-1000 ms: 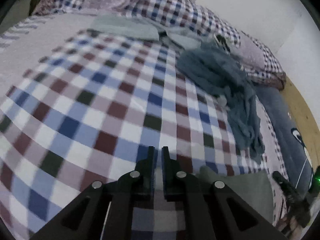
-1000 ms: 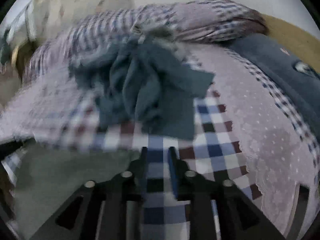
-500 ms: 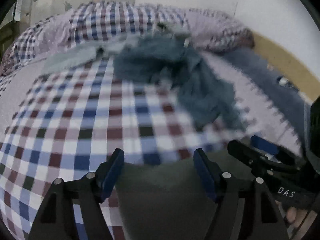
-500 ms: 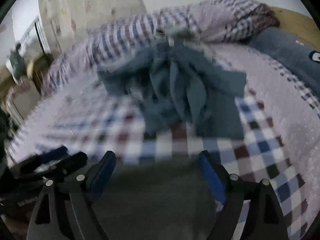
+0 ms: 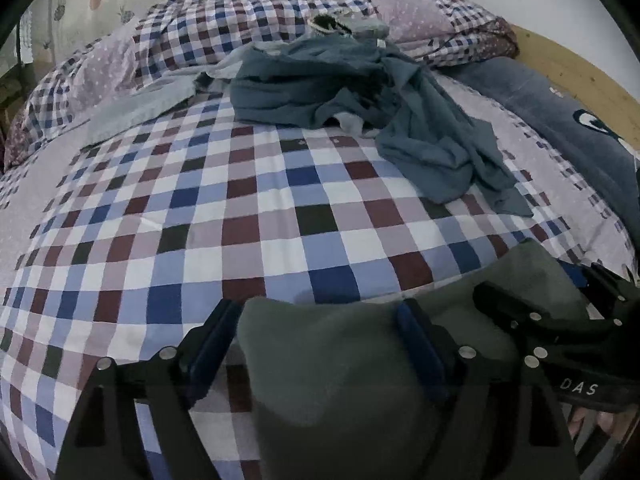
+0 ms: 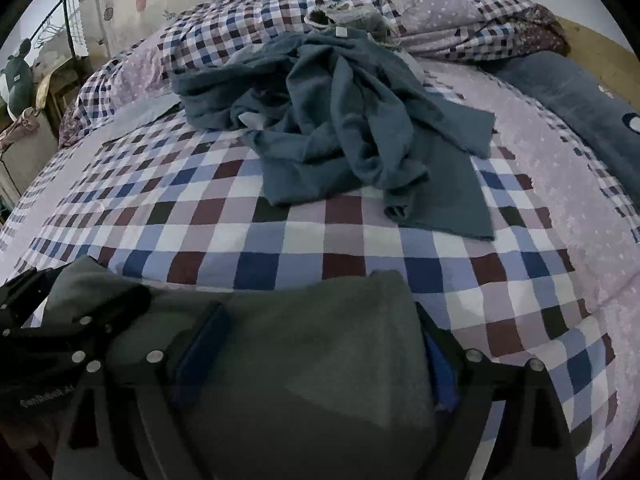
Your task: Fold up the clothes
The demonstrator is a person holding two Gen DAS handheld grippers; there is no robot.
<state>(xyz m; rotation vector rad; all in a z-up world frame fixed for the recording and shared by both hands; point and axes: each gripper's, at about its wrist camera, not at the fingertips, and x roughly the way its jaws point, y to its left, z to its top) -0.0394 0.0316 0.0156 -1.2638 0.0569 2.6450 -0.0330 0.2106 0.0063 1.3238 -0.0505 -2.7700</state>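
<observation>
A folded grey-green garment (image 5: 340, 380) lies on the checkered bedspread (image 5: 248, 208) at the near edge. My left gripper (image 5: 316, 328) is open, its fingers standing either side of the garment's left part. My right gripper (image 6: 320, 340) is open too, spread over the same garment (image 6: 312, 360). Each gripper shows in the other's view: the right one (image 5: 560, 320) and the left one (image 6: 60, 320), close side by side. Farther back a crumpled blue-grey pile of clothes (image 5: 360, 92) (image 6: 340, 120) rests on the bed, with a pale grey-blue garment (image 5: 140, 104) flat to its left.
Checkered and dotted pillows (image 5: 280, 8) line the head of the bed. A dark blue plush cushion (image 5: 580, 120) lies along the right side against a wooden bed frame (image 5: 580, 64). A clothes rack and a plush toy (image 6: 16, 80) stand off the bed's left side.
Both grippers were shut a second ago and have opened wide. Both views have swung and drawn back, so the grey-green garment now lies between the fingers.
</observation>
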